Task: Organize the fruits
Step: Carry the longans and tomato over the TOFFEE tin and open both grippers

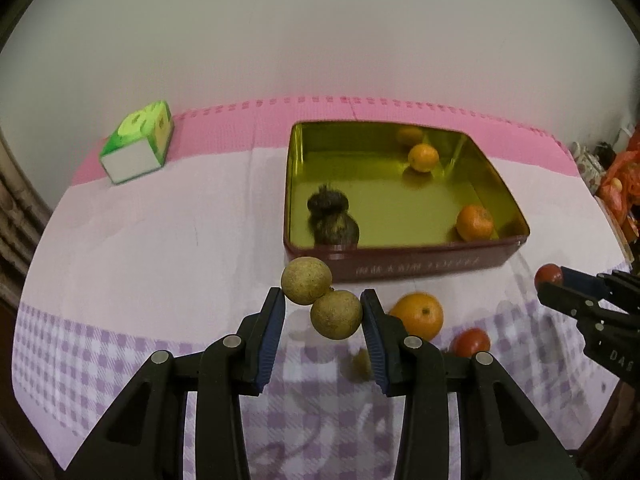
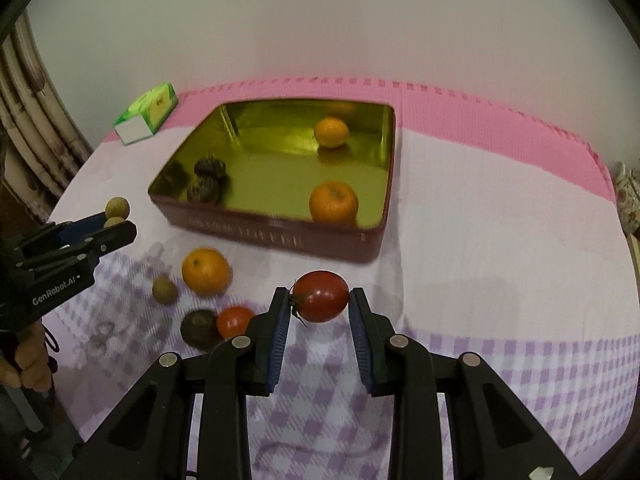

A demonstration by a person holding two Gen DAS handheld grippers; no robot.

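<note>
My left gripper (image 1: 323, 308) is shut on a pair of joined tan longans (image 1: 335, 315), held above the cloth just before the tin. My right gripper (image 2: 319, 300) is shut on a red tomato (image 2: 321, 296), also lifted in front of the tin. The gold-lined red tin (image 1: 400, 266) (image 2: 280, 236) holds two oranges (image 2: 333, 202) (image 2: 331, 132) and two dark spiky fruits (image 2: 206, 182). On the cloth lie an orange (image 2: 205, 271), a single longan (image 2: 164, 290), a dark fruit (image 2: 199, 328) and another tomato (image 2: 235, 321).
A green tissue box (image 1: 138, 144) stands at the back left of the table. The table is covered by a pink and purple-checked cloth (image 2: 500, 240). Clutter sits beyond the right table edge (image 1: 616, 188). A wall rises behind.
</note>
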